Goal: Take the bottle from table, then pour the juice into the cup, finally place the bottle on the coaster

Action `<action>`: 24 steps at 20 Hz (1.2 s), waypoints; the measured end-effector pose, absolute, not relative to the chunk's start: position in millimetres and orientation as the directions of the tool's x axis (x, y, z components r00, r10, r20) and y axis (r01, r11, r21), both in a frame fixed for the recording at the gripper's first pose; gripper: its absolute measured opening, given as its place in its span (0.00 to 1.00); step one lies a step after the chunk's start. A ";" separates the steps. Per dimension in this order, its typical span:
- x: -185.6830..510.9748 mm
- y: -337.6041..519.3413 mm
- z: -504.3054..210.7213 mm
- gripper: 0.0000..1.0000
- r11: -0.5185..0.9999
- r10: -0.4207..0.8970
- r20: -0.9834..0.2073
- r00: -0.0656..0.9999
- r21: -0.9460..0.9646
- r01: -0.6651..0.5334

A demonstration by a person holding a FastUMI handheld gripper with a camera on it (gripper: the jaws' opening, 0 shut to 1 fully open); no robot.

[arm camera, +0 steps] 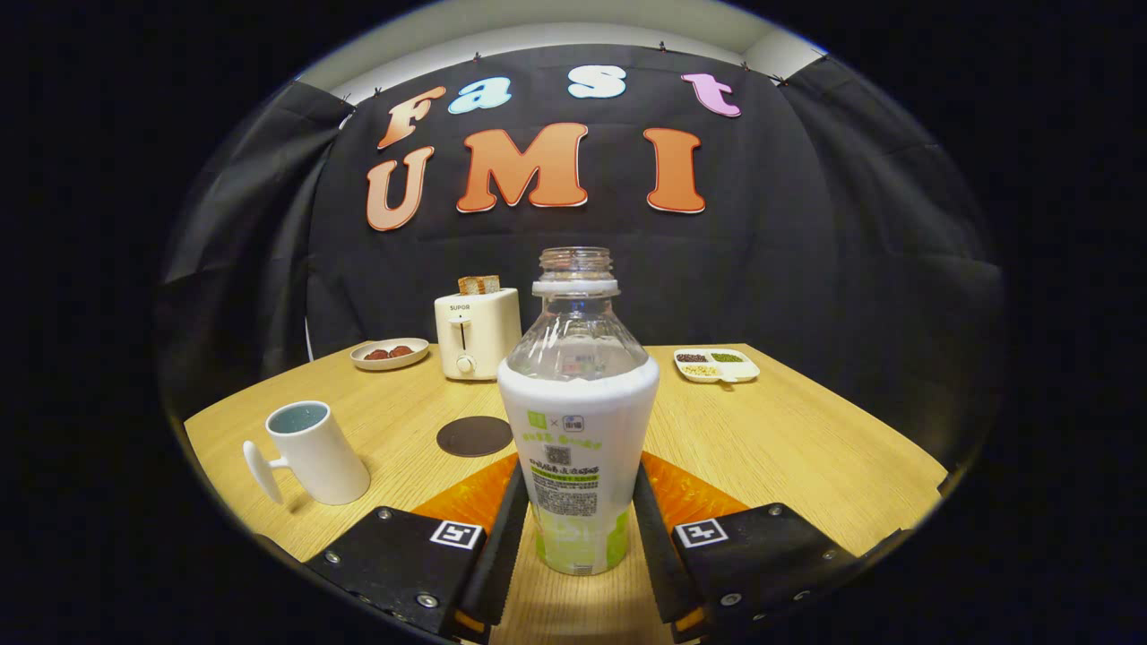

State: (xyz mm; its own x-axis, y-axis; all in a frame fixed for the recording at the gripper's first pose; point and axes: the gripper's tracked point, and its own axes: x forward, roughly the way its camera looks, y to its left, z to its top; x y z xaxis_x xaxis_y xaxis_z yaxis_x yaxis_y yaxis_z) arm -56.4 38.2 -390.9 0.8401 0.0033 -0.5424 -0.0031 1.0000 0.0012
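Gripper view: the bottle stands upright (cap off) between the gripper fingers, which clamp its sides; the cup sits ahead-left near the tabletop's left edge.

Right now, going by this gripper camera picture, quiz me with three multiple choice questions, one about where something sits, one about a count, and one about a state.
1. Where is the bottle?
A. Upright between the gripper fingers
B. On the coaster
C. Lying beside the toaster

2. How many compartments of the divided tray hold food?
A. One
B. Three
C. Six

3. What is the state of the bottle's mouth?
A. Capped
B. Uncapped
C. Plugged with a straw

Answers:
1. A, since the bottle stands on the table with a finger at each side of its label, while the coaster lies bare beyond them, between the mug and the bottle.
2. B, since three separate fillings show.
3. B, since the threaded neck stands open with no cap.
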 end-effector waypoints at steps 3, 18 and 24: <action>-56.7 44.5 -389.7 0.61 1.000 0.008 -0.550 0.835 -0.020 -0.023; -26.2 89.7 -352.5 0.61 0.826 -0.006 -0.417 0.909 -0.515 -0.231; -22.0 121.4 -353.0 0.61 0.659 0.042 -0.384 0.922 -0.683 -0.315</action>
State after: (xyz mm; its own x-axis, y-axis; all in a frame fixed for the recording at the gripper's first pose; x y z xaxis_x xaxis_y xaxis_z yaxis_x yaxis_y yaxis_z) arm -22.0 121.4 -353.0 0.9222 0.0419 -0.3844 -0.3148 0.6587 -0.6834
